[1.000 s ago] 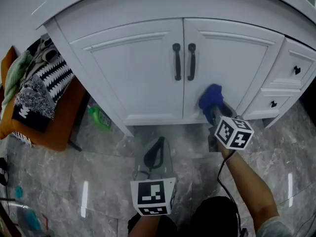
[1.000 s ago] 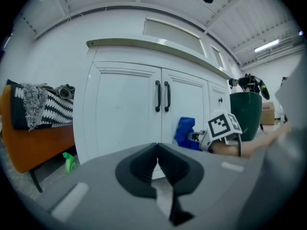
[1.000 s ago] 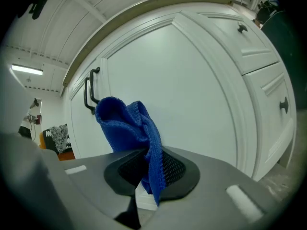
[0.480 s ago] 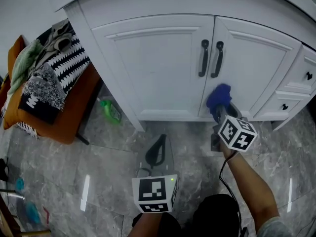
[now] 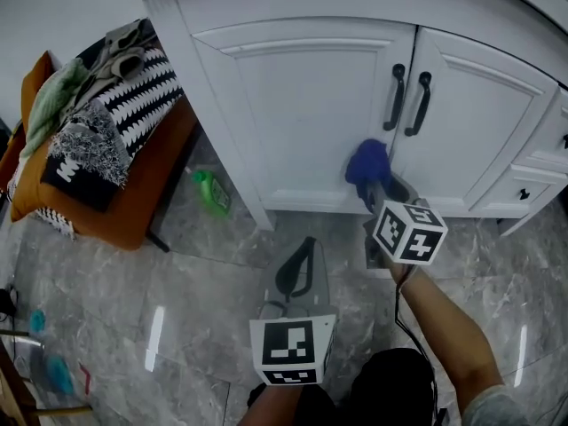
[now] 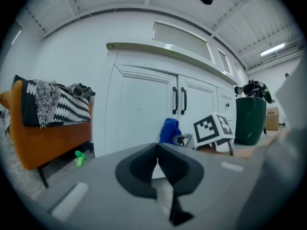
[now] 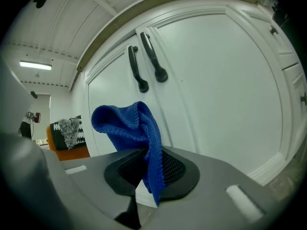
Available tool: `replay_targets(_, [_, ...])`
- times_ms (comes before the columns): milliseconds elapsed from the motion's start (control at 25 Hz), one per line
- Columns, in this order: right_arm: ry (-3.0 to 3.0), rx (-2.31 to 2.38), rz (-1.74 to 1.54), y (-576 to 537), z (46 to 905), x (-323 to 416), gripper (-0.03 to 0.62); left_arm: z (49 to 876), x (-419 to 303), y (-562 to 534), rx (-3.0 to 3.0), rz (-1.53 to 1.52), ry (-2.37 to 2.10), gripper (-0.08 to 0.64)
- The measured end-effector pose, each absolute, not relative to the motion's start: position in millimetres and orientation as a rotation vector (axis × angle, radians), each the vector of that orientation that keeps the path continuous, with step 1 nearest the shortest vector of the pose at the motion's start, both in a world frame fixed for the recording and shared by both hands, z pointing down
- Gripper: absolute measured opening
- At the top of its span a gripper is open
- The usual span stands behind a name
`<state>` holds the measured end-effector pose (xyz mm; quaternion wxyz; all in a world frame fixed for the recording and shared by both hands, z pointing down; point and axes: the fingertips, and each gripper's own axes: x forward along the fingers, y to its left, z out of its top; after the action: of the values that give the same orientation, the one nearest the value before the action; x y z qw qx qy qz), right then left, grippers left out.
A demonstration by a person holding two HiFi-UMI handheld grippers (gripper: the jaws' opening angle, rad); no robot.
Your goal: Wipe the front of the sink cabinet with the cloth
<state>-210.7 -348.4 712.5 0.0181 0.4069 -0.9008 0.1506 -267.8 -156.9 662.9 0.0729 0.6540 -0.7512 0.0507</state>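
Head view: we hold the cloth (image 5: pixel 366 162) in the right gripper (image 5: pixel 376 193), whose jaws are clamped on its lower fold while the rest bunches up above them. A second ago the cloth sat below and right of the handles (image 5: pixel 408 100), on the right door. Now it is below and left of them, low on the left door. So our stroke has run leftward across the seam of the cabinet (image 5: pixel 293 105).

We cannot tell whether the cloth presses the panel or rides just off it. The right gripper view only shows it standing close before the doors, below the handles.

The left gripper (image 5: pixel 300 260) hangs well below the handles over the floor (image 5: pixel 177 273), its jaws together on nothing, and takes no part.

We judge the band under the handles partly wiped. The panels above it, the far side of the left door and the drawers (image 5: pixel 543 177) right of the handles are not yet done.
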Motion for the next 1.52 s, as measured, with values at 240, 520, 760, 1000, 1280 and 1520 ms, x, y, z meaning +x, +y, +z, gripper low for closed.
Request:
replay_targets(240, [-2.8, 1.178, 0.571, -336, 730, -256, 0.054, 661, -298, -135, 1.9, 0.157, -2.307, 0.011])
replay_targets(520, [-2.838, 1.058, 0.563, -317, 735, -313, 0.055, 664, -336, -113, 1.824, 0.193, -2.363, 0.011])
replay_targets(760, [-2.853, 0.939, 0.544, -302, 740, -355, 0.055, 671, -357, -100, 1.778, 0.221, -2.385, 0.011])
replay_targets(1000, [-2.841, 0.836, 0.48, -290, 745, -388, 0.055, 671, -363, -100, 1.778, 0.219, -2.387, 0.011])
replay_targets(1280, [-2.821, 0.795, 0.464, -286, 758, -398, 0.055, 674, -366, -103, 1.769, 0.236, -2.384, 0.011])
replay_targets(1520, [-2.789, 0.825, 0.472, -289, 765, -386, 0.055, 672, -359, -108, 1.778, 0.229, -2.381, 0.011])
